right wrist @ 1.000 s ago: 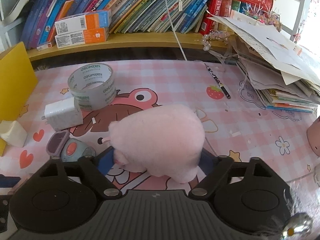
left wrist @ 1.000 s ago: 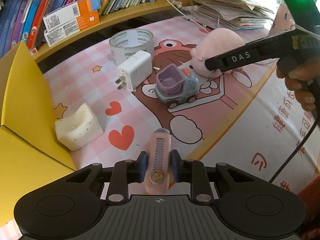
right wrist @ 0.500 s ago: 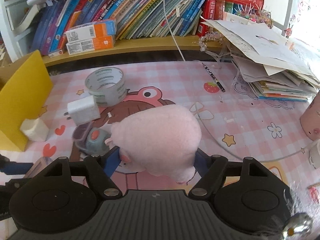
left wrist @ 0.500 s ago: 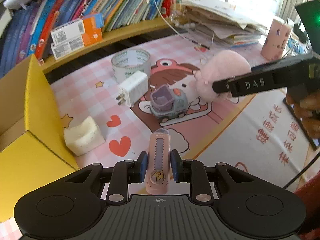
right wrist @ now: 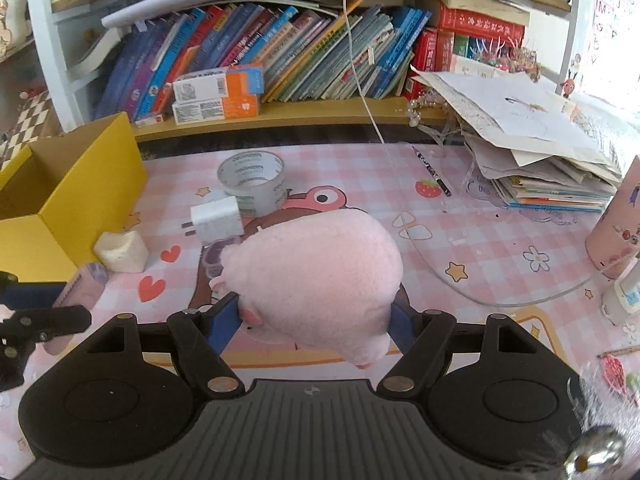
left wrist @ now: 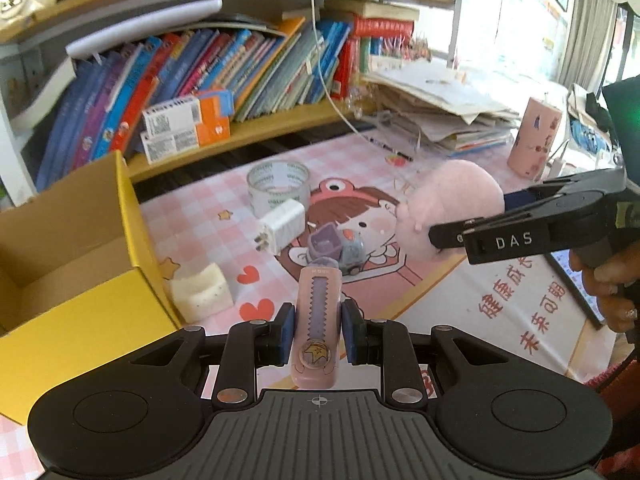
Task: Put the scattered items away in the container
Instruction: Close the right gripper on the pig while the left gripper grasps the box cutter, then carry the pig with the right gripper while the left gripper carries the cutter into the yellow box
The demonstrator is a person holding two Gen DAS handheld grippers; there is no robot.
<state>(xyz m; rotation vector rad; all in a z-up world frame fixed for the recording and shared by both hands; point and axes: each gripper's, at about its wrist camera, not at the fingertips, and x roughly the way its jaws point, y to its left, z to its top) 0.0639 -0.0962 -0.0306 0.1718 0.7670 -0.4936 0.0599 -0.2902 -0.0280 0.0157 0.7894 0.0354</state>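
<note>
The left gripper [left wrist: 316, 330] pinches a flat, pink plastic cutter [left wrist: 318, 320] with a toothed slider, above the checked mat [left wrist: 200, 224] beside the yellow cardboard box [left wrist: 80, 280]. The right gripper [right wrist: 316, 320] squeezes a round, fuzzy pink plush toy [right wrist: 316, 272], lifted above the mat.

One yellow box [right wrist: 92, 184], one tape roll [right wrist: 253, 182], one charger [right wrist: 217, 219], one sponge [right wrist: 121, 251], one toy car [left wrist: 336, 247], two orange cartons [right wrist: 218, 96].

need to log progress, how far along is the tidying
Nothing shows in the visible part of the yellow box. In hand: the left gripper clamps a pink utility knife, and the right gripper clamps a pink plush toy, both above the mat. Left on the mat: tape roll, white charger, toy car, foam block.
</note>
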